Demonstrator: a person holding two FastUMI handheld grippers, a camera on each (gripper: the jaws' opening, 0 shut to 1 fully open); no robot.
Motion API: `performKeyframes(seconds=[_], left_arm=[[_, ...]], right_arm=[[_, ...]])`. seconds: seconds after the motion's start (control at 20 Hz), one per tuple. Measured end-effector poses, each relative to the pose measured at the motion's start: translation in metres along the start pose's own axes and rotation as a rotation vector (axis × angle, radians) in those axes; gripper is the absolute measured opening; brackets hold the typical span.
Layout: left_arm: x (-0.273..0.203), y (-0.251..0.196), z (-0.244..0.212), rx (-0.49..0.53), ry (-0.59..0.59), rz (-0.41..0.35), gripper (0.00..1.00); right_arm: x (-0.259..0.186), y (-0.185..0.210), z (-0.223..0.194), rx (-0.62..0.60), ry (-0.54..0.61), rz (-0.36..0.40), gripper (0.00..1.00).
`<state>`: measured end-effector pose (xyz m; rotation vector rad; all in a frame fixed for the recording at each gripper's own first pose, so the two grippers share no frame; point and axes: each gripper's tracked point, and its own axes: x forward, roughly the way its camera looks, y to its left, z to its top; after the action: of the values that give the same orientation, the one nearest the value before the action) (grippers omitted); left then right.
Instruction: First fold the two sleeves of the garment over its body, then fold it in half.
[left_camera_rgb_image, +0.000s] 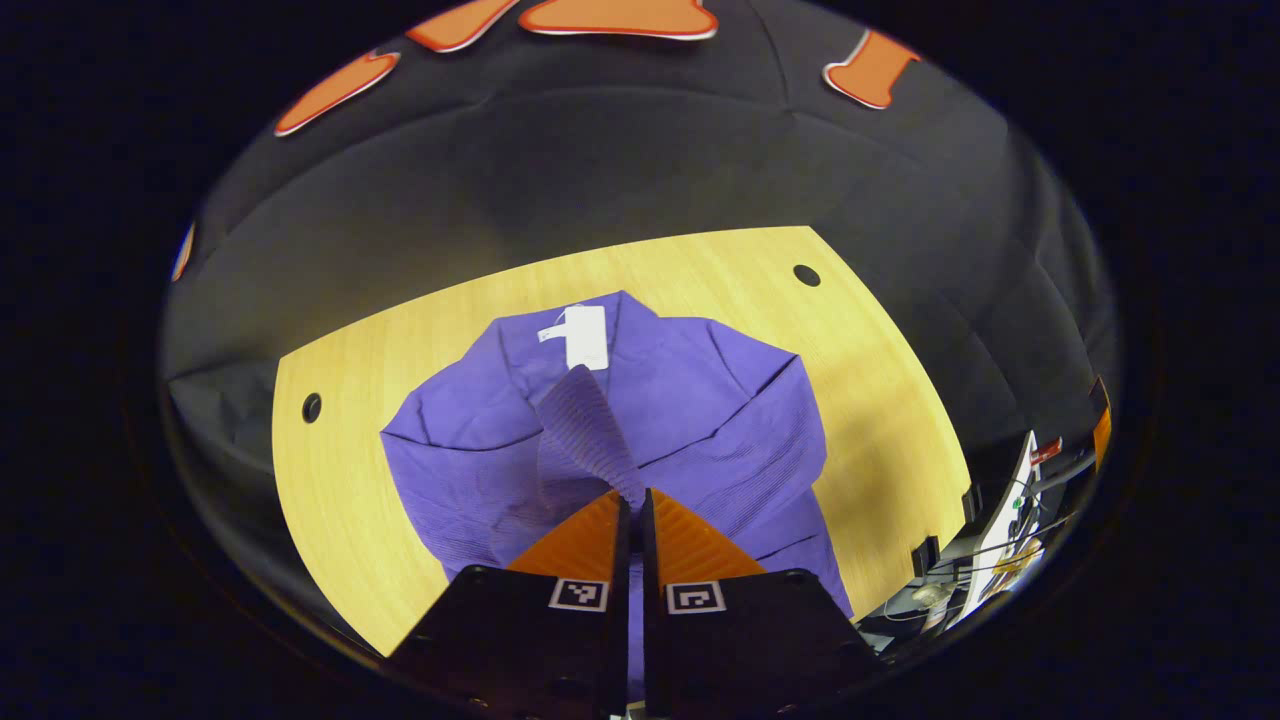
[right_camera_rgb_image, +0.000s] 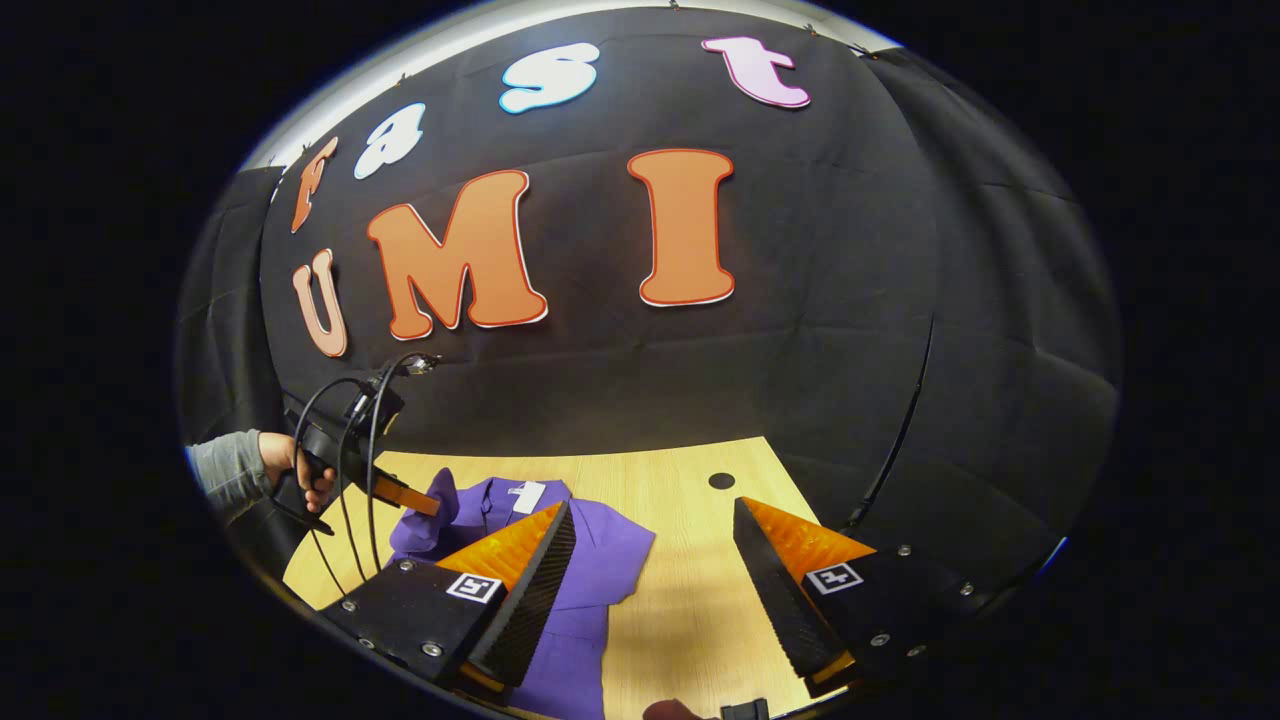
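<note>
There is one purple garment (left_camera_rgb_image: 640, 420) on one wooden tabletop (left_camera_rgb_image: 880, 400), and it carries one white tag (left_camera_rgb_image: 585, 337) near the collar. I count two claws: the left claw (left_camera_rgb_image: 632, 500), and the right claw (right_camera_rgb_image: 655, 520), each with two fingers, and each shows two small square markers (left_camera_rgb_image: 579, 594). The tabletop has two round dark holes (left_camera_rgb_image: 806, 275) in the left gripper view, and one hand (right_camera_rgb_image: 300, 470) with one grey sleeve (right_camera_rgb_image: 228, 470) holds the far claw.

Grey sleeve (right_camera_rgb_image: 225, 470); black tool (right_camera_rgb_image: 655, 560) housings, visible screws, square coded markers; black cables looping.
</note>
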<state>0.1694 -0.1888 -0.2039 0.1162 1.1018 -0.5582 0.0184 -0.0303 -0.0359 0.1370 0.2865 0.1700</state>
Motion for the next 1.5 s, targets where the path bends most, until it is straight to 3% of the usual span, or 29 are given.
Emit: performKeyframes(seconds=[0.45, 0.5, 0.55, 0.65, 0.8, 1.1, 1.5], left_arm=[[0.055, -0.045, 0.014, 0.094, 0.016, 0.006, 0.07], [0.057, -0.051, 0.017, 0.093, -0.007, -0.011, 0.11], [0.058, -0.053, 0.020, 0.093, -0.034, -0.020, 0.19], [0.050, -0.052, 0.020, 0.109, -0.091, -0.016, 0.51], [0.025, -0.028, 0.011, 0.147, -0.191, 0.072, 0.99], [-0.064, 0.022, -0.010, 0.057, -0.439, 0.211, 1.00], [-0.205, 0.062, -0.087, -0.103, -0.760, 0.453, 1.00]], right_arm=[[0.000, -0.021, -0.014, 0.027, 0.024, -0.013, 0.94], [0.002, -0.020, -0.016, 0.030, 0.028, -0.008, 0.94], [0.003, -0.019, -0.017, 0.030, 0.033, -0.005, 0.94], [0.007, -0.014, -0.021, 0.025, 0.045, 0.005, 0.94], [0.016, -0.002, -0.021, 0.016, 0.054, 0.026, 0.94], [0.035, 0.033, -0.018, -0.015, 0.022, 0.061, 0.95], [0.029, 0.082, -0.013, -0.119, -0.101, 0.137, 0.95]])
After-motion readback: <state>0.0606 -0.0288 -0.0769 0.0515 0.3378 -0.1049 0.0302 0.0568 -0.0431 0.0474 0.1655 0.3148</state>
